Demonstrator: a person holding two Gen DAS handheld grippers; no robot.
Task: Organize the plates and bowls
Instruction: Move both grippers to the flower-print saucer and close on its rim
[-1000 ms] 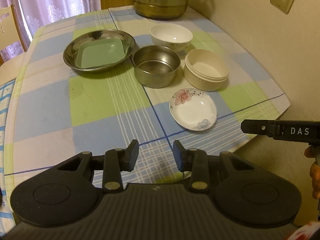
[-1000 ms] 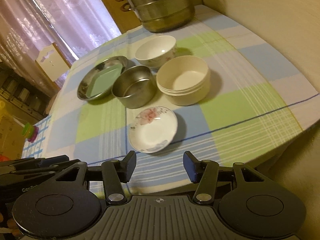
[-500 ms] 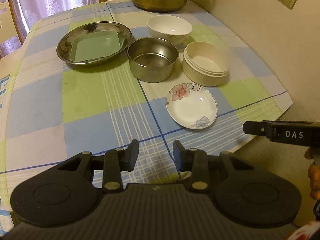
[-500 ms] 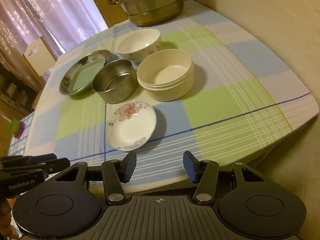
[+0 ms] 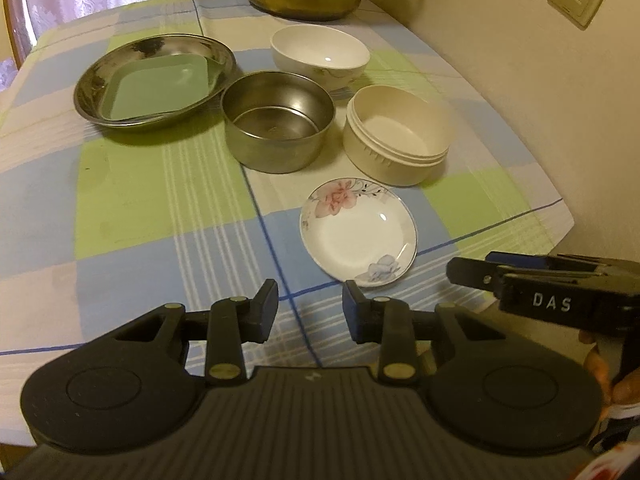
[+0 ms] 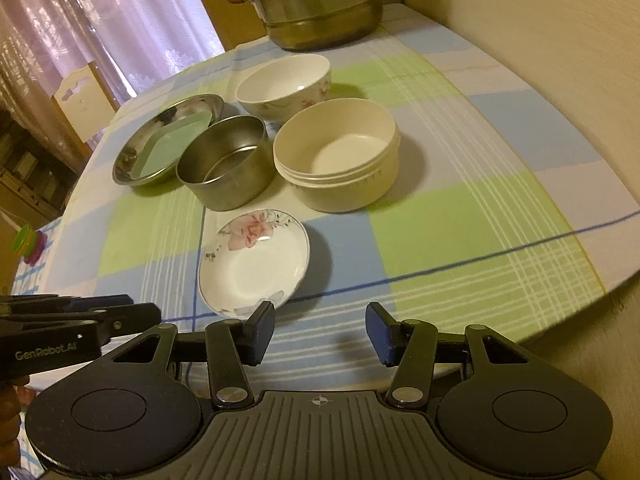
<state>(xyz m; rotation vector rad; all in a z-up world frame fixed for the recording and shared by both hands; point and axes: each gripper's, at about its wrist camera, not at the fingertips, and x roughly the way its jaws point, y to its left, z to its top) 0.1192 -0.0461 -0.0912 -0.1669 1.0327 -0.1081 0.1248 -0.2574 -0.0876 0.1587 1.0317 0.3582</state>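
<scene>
Left gripper (image 5: 310, 312): jaws narrow and closing, nothing between them. Right gripper (image 6: 320, 332): jaws wider, empty, above near worktop (image 6: 460, 232) edge beside floral saucer (image 6: 254, 262).

Bare counter (image 5: 132, 208) lies open left of the saucer (image 5: 358, 232); tin (image 5: 278, 120) and tub (image 5: 398, 134) crowd close behind it.

white letters "das" stand on the black side of the right tongs (image 5: 472, 274), seen from the left wrist camera. pale grey lettering "genrobot.ai" stands on the black side of the left tongs (image 6: 132, 316), seen from the right wrist camera. no other text can be read.
</scene>
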